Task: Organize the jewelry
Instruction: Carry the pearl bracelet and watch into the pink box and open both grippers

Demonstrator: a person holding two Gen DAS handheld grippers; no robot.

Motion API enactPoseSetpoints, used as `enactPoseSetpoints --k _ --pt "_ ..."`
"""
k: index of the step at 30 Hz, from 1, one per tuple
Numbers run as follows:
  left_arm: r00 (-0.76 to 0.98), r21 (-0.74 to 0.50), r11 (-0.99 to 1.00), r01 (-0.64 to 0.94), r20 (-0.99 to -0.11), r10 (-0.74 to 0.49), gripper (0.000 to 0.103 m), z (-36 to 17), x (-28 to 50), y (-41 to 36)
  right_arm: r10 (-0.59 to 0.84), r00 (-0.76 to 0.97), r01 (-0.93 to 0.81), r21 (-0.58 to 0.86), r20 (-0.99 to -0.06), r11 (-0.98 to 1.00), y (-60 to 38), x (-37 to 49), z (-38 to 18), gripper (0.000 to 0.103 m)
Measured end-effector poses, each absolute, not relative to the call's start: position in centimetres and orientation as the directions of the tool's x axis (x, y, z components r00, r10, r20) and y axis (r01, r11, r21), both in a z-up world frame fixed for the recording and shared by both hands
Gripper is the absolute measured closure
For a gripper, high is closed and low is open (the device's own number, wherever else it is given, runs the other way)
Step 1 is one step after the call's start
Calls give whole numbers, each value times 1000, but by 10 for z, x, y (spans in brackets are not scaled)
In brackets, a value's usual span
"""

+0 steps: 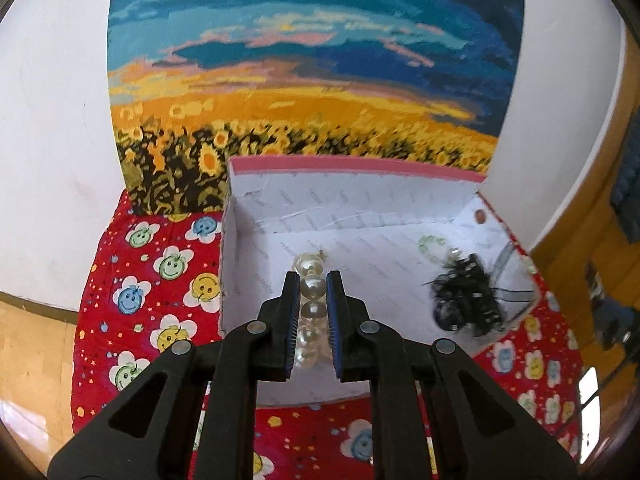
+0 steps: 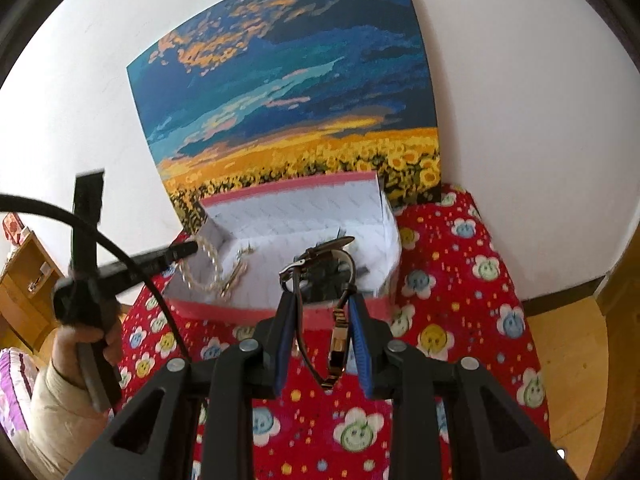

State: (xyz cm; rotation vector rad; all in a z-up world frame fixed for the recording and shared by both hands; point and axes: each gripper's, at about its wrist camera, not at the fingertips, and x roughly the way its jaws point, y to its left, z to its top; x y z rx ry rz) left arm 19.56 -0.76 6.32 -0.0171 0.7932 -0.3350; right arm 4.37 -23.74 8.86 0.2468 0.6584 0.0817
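Note:
A pink box with a white lining (image 1: 360,208) stands open on the red flowered cloth; it also shows in the right wrist view (image 2: 304,212). My left gripper (image 1: 313,280) is shut on a pearl bracelet (image 1: 312,312) and holds it over the box's left part. In the right wrist view the left gripper (image 2: 188,249) reaches in from the left with the pearl bracelet (image 2: 208,268) hanging into the box. My right gripper (image 2: 322,300) holds a wristwatch with a dark strap (image 2: 320,264) just before the box's front wall. A black hair ornament (image 1: 466,300) and a pale green bead ring (image 1: 432,246) lie at the box's right.
A sunflower painting (image 1: 312,80) leans on the white wall behind the box. The red cloth (image 1: 160,280) covers a small table with wooden floor around it. A wooden cabinet (image 2: 24,280) stands at the far left in the right wrist view.

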Motion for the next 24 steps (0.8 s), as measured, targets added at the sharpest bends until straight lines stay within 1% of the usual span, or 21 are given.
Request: enactPoseSetpoints --k 9,12,17,21,24 --pt "649 -124 953 275 -707 -279 91 40 209 -9 132 786 31 251 -605 968 -244 88 85 74" --pt "645 -139 954 265 -709 -283 91 34 212 -8 127 782 38 250 -610 968 -247 105 82 74" --pt "629 -169 951 259 -718 -299 91 25 218 -9 118 769 48 240 -629 970 -249 137 70 74" --pt "628 -141 957 252 -729 -273 91 19 220 -12 106 756 57 226 -646 972 -247 159 59 74" --pt "625 -148 957 249 -731 -275 91 18 222 -11 101 743 58 214 -661 975 -245 172 51 74"
